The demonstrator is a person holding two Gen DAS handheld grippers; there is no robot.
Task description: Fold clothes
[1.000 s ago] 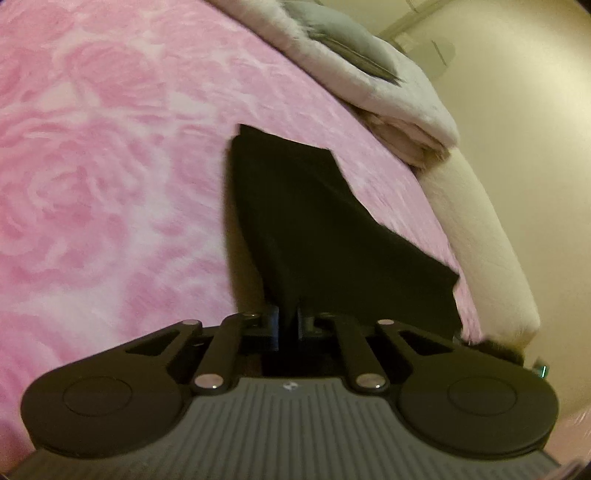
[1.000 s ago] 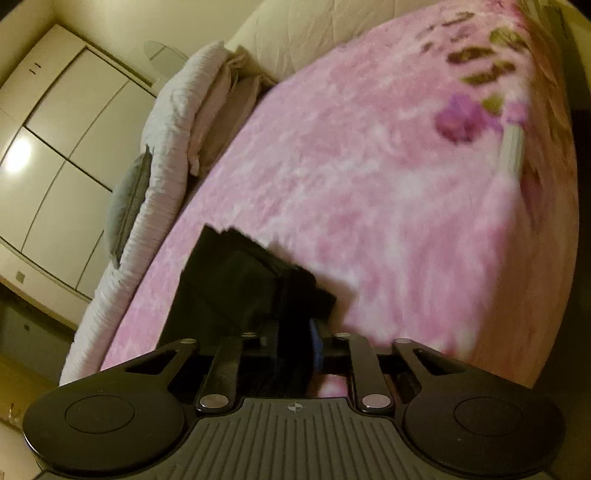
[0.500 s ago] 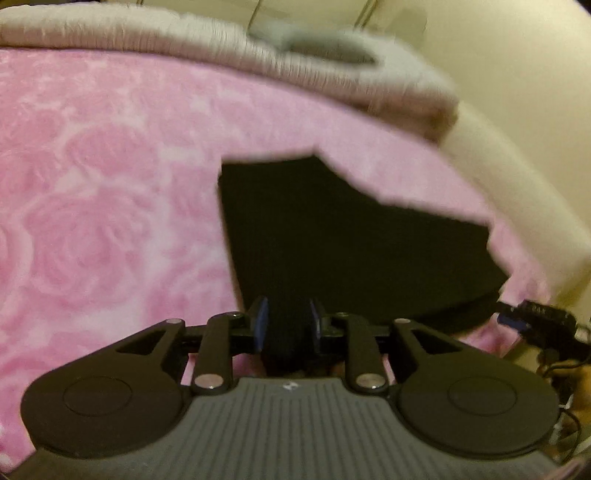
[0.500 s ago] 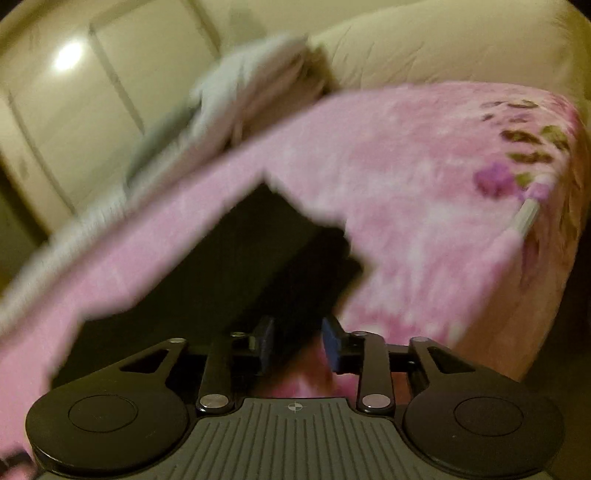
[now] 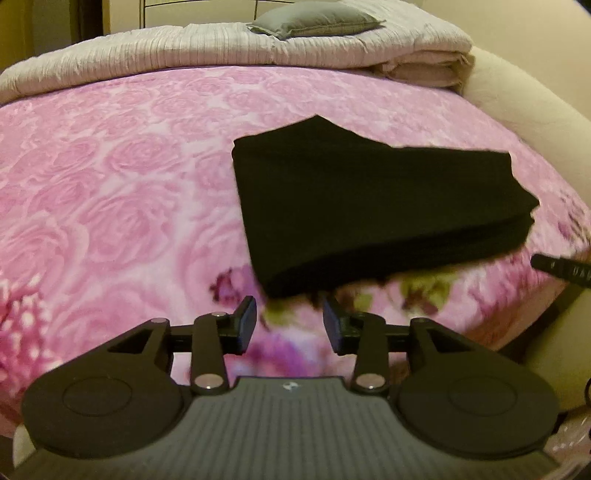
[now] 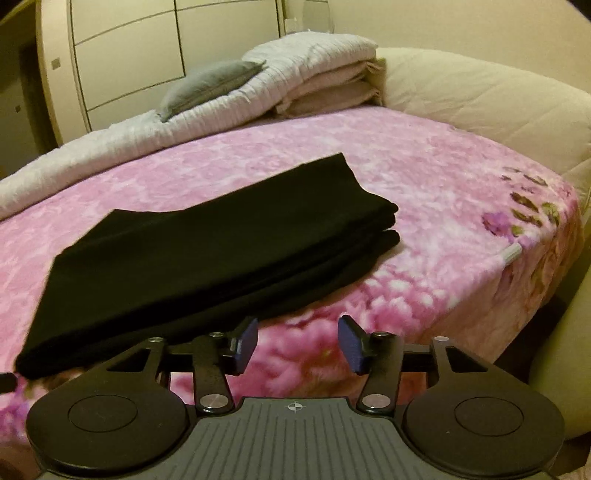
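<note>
No brand name or readable label shows anywhere. The only marks are a small white emblem on the ribbed grey body behind each claw, and some pale lettering on a dark object [image 5: 561, 271] at the right edge of the left wrist view, too blurred to read.

The black garment [image 5: 369, 206] lies folded on the bed, on the pink rose-patterned blanket [image 5: 110, 206], near the blanket's front edge where purple and green flowers are printed. It is a flat, layered stack of plain dark cloth, with several stacked edges showing along its near side in the right wrist view [image 6: 207, 254]. Its far outline is uneven, rising to a point.

The left claw [image 5: 289, 325] stands wide, blue pads apart, empty, just short of the garment's near corner. The right claw [image 6: 297, 343] is also spread wide and holds nothing, with the garment's near edge just beyond its left finger.

At the far side of the bed lies a pale folded quilt [image 5: 221, 51] with a grey cushion [image 5: 314, 20] on top.
</note>
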